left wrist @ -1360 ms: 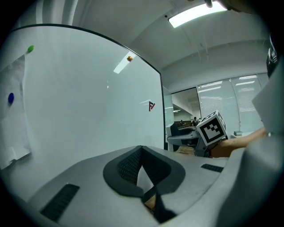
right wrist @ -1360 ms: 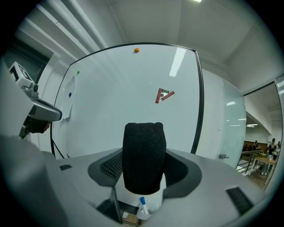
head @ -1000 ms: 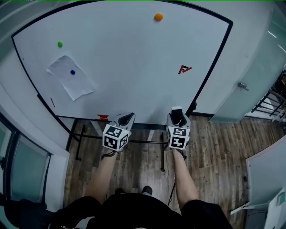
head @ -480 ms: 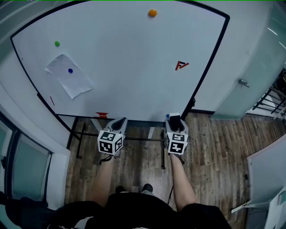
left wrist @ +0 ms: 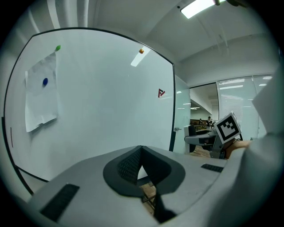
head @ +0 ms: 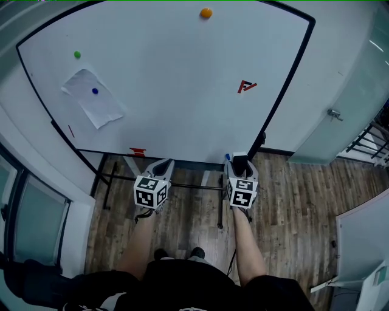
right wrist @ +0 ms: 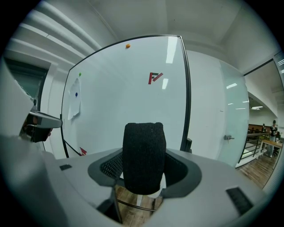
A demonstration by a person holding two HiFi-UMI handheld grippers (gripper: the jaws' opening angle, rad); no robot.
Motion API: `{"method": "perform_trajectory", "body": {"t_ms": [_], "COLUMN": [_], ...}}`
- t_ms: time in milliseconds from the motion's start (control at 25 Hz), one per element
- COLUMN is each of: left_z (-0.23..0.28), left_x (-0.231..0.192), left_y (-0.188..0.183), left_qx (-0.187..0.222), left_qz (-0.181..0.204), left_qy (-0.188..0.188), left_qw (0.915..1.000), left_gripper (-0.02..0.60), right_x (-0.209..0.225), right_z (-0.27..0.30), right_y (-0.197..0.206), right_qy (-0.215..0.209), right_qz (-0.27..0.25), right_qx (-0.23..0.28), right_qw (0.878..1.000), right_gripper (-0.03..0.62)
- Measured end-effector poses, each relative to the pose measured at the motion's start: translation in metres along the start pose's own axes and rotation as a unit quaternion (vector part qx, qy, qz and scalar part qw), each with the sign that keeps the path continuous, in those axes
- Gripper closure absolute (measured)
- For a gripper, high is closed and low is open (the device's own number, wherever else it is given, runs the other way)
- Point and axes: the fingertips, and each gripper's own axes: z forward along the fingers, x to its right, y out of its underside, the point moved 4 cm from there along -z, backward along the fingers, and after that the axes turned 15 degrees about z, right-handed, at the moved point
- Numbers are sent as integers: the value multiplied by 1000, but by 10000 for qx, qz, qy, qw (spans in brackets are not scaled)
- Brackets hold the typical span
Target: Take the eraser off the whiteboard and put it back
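The whiteboard (head: 170, 79) stands in front of me, black-framed and almost bare. My right gripper (head: 239, 164) is shut on the eraser (head: 240, 161), a block whose black felt face (right wrist: 143, 150) fills the middle of the right gripper view between the jaws. It is held off the board, low by the board's bottom right corner. My left gripper (head: 163, 166) is level with it near the bottom edge; in the left gripper view its pads (left wrist: 133, 165) meet with nothing between them.
A paper sheet (head: 92, 102) hangs on the board under a blue magnet (head: 95, 91), with a green magnet (head: 77, 54), an orange magnet (head: 206, 13) and a red mark (head: 247, 87). A small red thing (head: 138, 151) sits at the bottom edge. Glass door handle (head: 333, 113) at right.
Both grippers have drawn back from the board towards me and a little lower; the right one still holds the eraser. Little has moved over the last half second.
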Motion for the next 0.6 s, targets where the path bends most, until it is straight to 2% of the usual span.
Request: {"method": "perform_trajectory", "body": {"t_ms": [600], "left_z": [22], "left_x": [30], "left_y": [1], "left_qx": [27], "left_qz": [-191], "left_qy": [-320], "left_qw": [9993], "left_gripper": [563], "right_x": [37], "right_z": [13], "right_y": [11], "right_qy": [-222], "right_qz": [-60], "right_qx": [-182], "right_qw": [9996], "right_gripper": [330]}}
